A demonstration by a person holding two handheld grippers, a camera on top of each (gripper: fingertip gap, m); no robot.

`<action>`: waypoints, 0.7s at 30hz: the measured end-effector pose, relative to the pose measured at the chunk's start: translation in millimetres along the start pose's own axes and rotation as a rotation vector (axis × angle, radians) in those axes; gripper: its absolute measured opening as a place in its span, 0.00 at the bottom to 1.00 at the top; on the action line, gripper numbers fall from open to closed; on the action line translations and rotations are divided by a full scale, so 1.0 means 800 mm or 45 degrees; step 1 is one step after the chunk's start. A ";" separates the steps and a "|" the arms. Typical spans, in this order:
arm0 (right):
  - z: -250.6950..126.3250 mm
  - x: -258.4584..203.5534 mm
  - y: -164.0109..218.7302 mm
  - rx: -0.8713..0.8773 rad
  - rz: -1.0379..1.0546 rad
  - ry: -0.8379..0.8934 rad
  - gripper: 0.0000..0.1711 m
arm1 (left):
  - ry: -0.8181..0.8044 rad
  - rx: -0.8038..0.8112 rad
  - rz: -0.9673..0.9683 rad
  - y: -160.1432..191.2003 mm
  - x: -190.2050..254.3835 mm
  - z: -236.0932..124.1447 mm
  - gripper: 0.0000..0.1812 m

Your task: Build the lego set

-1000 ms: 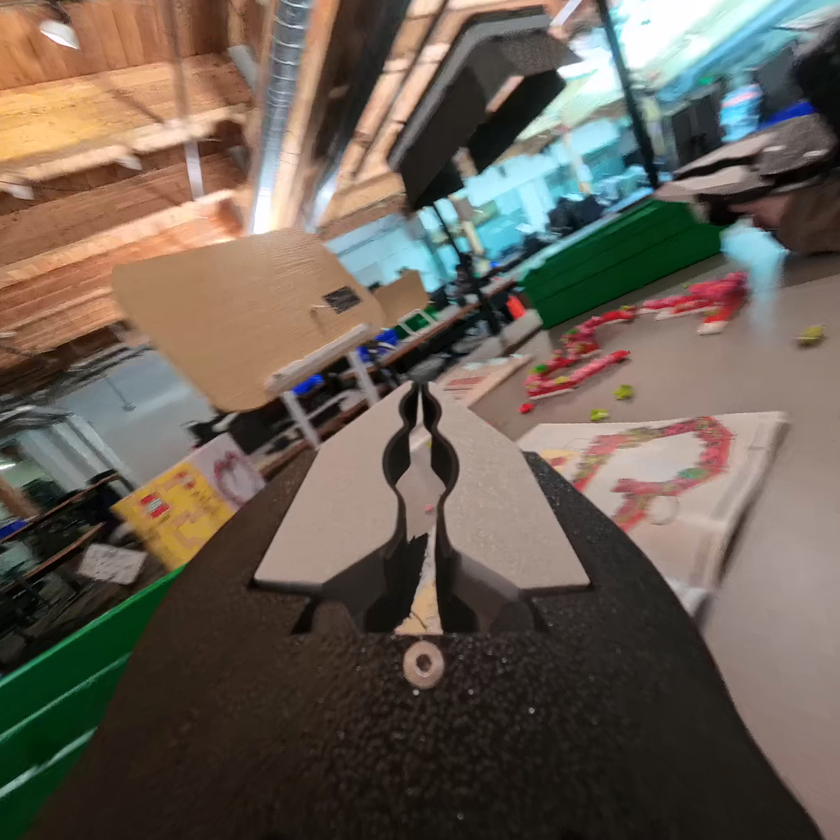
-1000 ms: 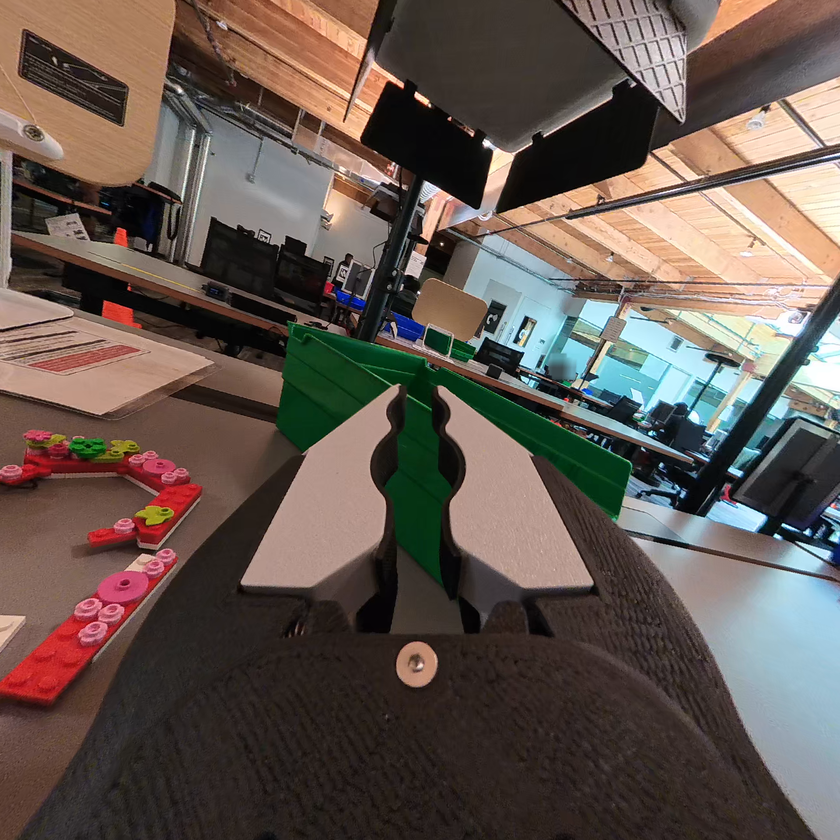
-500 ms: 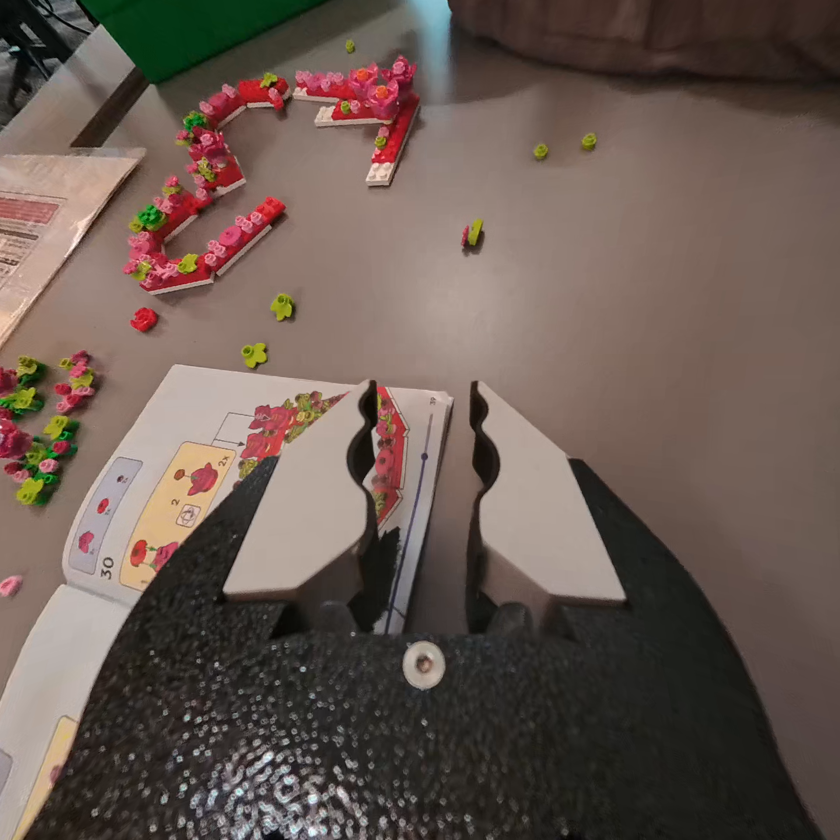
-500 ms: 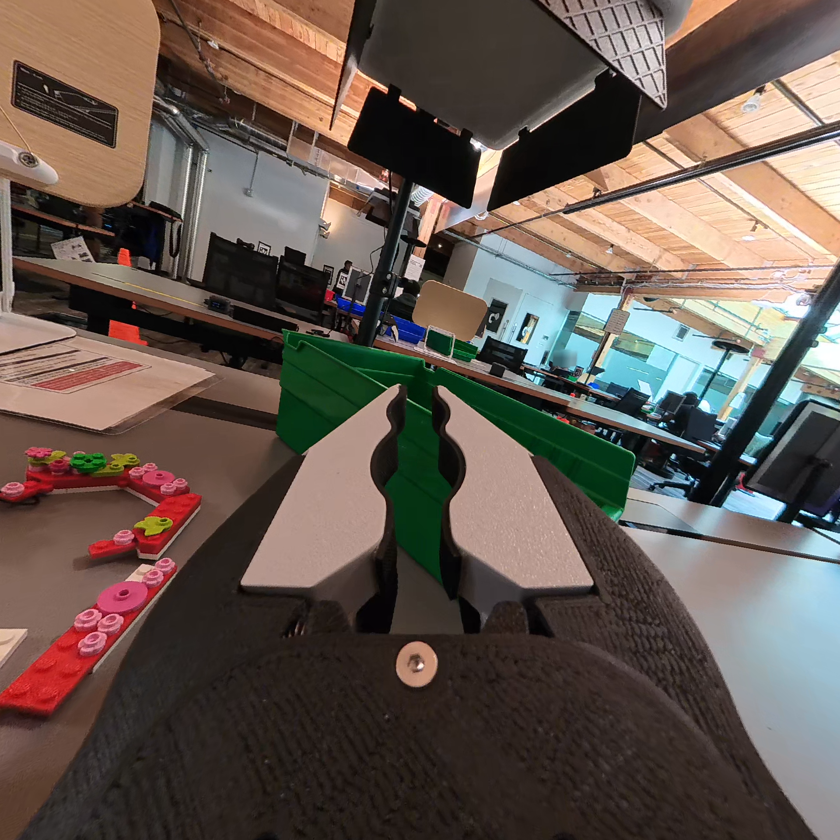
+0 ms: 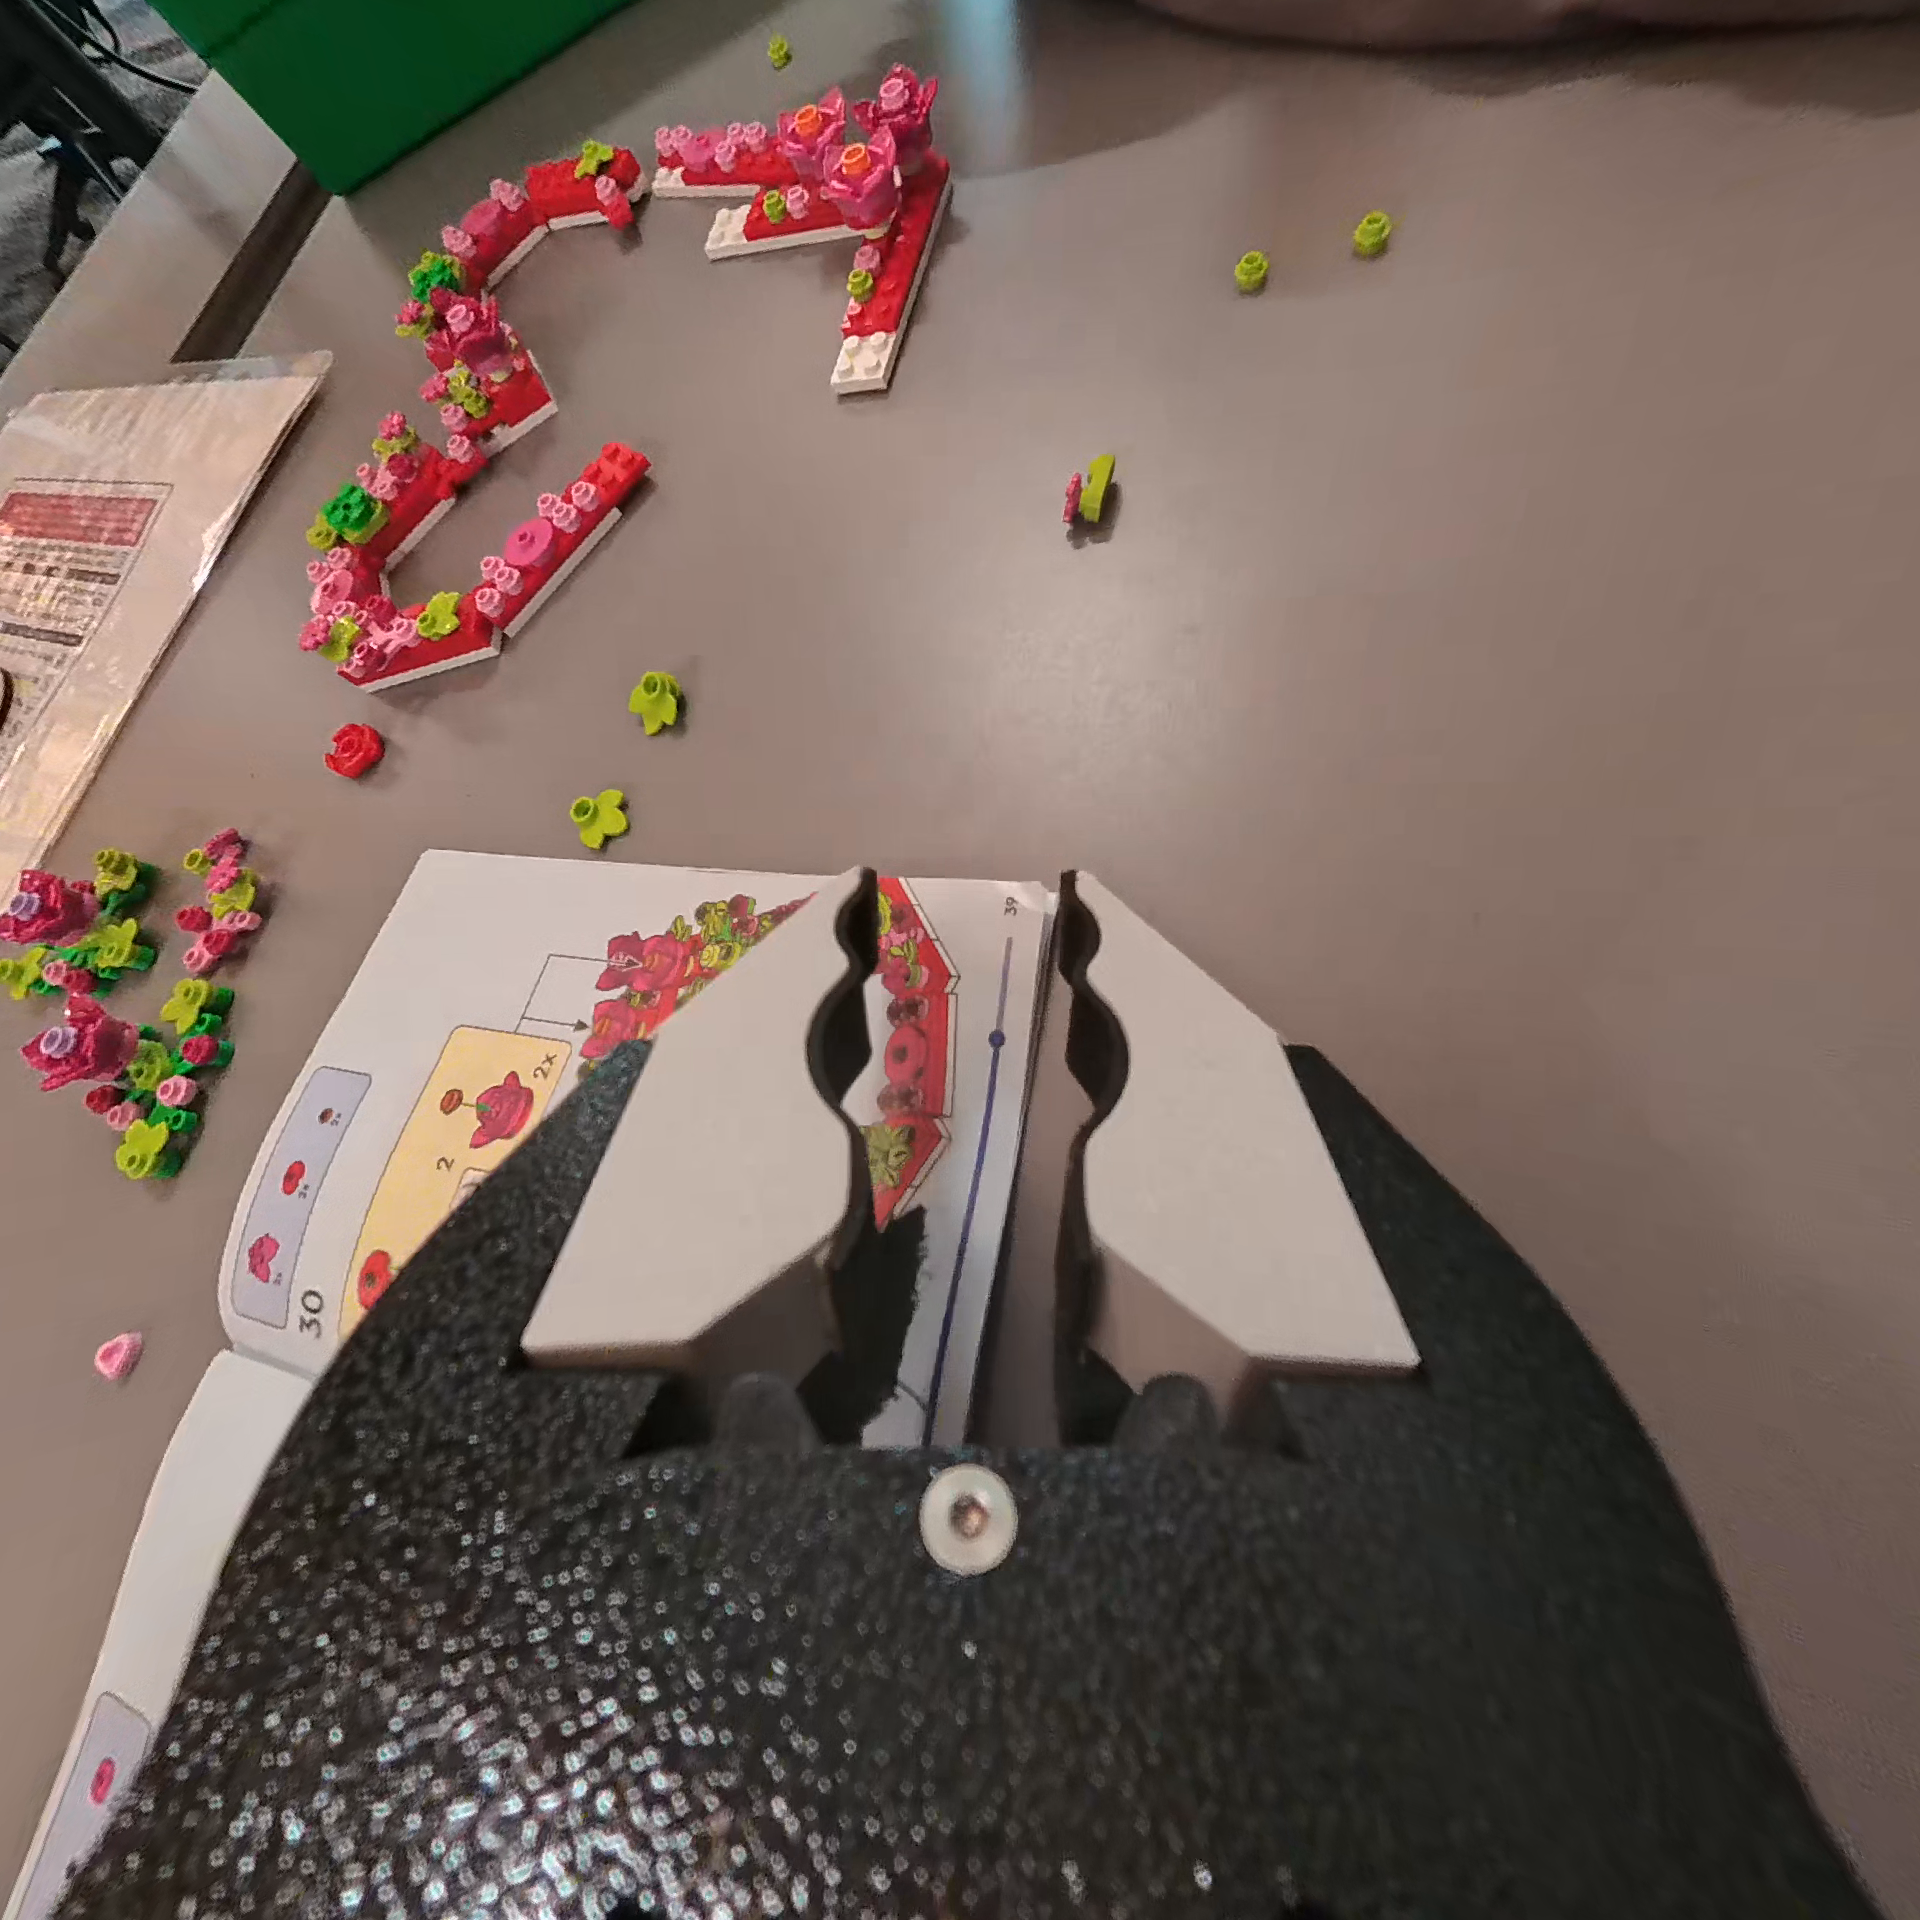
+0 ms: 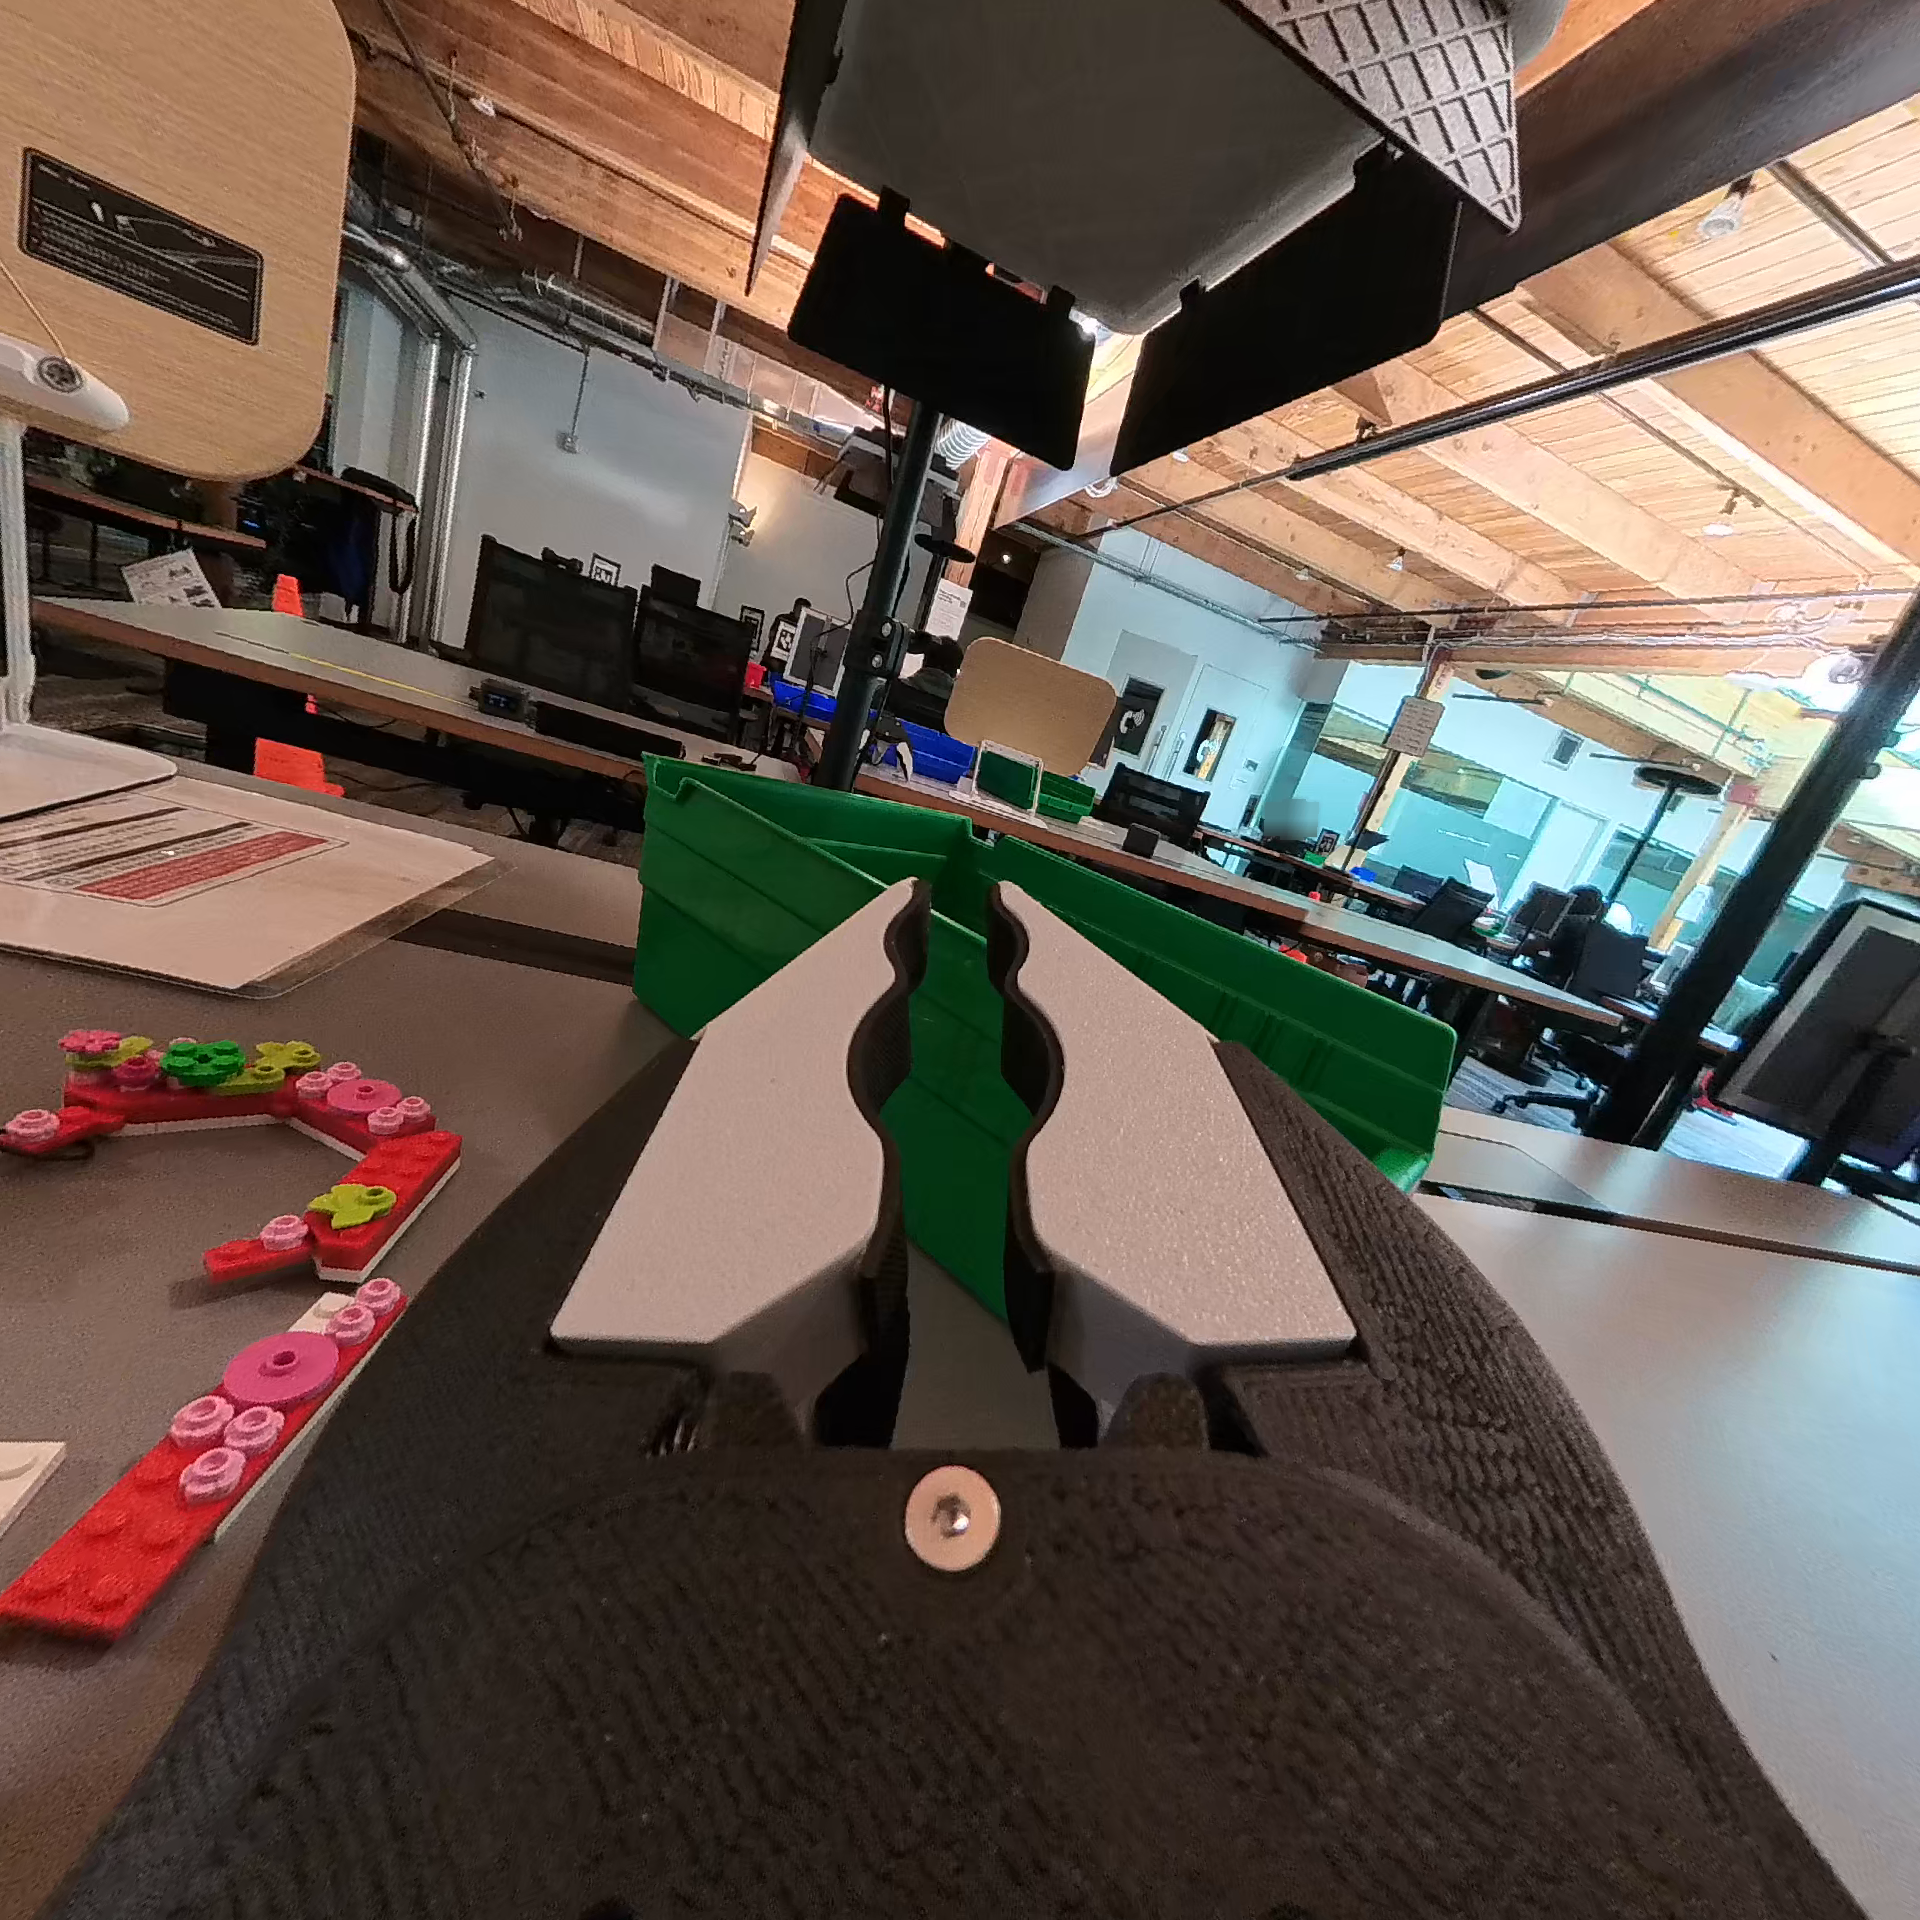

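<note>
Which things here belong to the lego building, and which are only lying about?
For the job:
- red flower sections
- loose lime pieces
- small flower pile
- open instruction booklet
- left gripper, open

Lying about:
- green bin
- laminated sheet

The grey table (image 5: 1455, 727) carries an open instruction booklet (image 5: 499, 935), red flowered lego segments (image 5: 457, 540), scattered loose pieces (image 5: 655, 701), a laminated sheet (image 5: 125, 499) and a green bin (image 6: 769, 883).
</note>
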State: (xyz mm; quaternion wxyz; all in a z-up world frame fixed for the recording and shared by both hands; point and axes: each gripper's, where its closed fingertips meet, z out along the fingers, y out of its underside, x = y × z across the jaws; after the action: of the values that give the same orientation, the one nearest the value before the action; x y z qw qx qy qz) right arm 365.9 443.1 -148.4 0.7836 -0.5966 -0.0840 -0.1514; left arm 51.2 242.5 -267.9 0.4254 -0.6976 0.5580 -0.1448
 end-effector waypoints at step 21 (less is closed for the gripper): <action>0.000 -0.002 0.001 -0.003 -0.007 -0.008 0.05 | -0.242 -0.032 0.135 0.003 -0.031 -0.040 0.00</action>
State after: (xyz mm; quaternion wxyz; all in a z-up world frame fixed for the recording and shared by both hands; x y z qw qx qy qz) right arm 364.9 443.7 -149.1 0.7824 -0.5977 -0.0878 -0.1517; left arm 19.4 251.0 -243.7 0.4747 -0.6829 0.5532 -0.0482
